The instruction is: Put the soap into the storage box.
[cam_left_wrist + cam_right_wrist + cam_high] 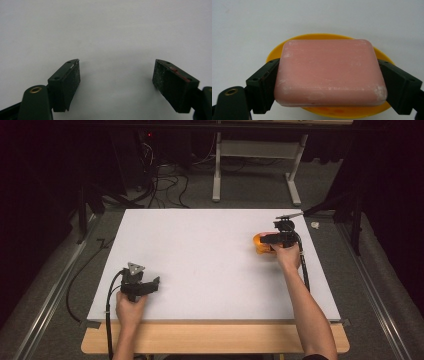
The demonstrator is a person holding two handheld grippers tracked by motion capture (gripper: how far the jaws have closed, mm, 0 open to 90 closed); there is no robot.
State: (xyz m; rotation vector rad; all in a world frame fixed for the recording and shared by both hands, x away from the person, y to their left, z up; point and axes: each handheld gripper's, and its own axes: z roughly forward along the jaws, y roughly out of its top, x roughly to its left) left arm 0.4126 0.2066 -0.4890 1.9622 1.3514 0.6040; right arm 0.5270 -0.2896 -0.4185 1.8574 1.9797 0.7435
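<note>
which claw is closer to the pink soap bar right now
Right. The right claw has its jaws on both sides of the pink soap bar over the yellow dish. The left claw is far across the table, open.

A white table top (210, 260) rested on a wooden board whose pale edge (215, 340) showed along the near side. An orange dish (260, 243) sat directly on it near the far right corner

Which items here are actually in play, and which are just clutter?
In play:
- pink soap bar, clamped between the right tool's jaws
- yellow dish under the soap
- white table top

Idle or clutter:
- left tool, open over bare table
- cables on the floor
- white stand legs
</note>
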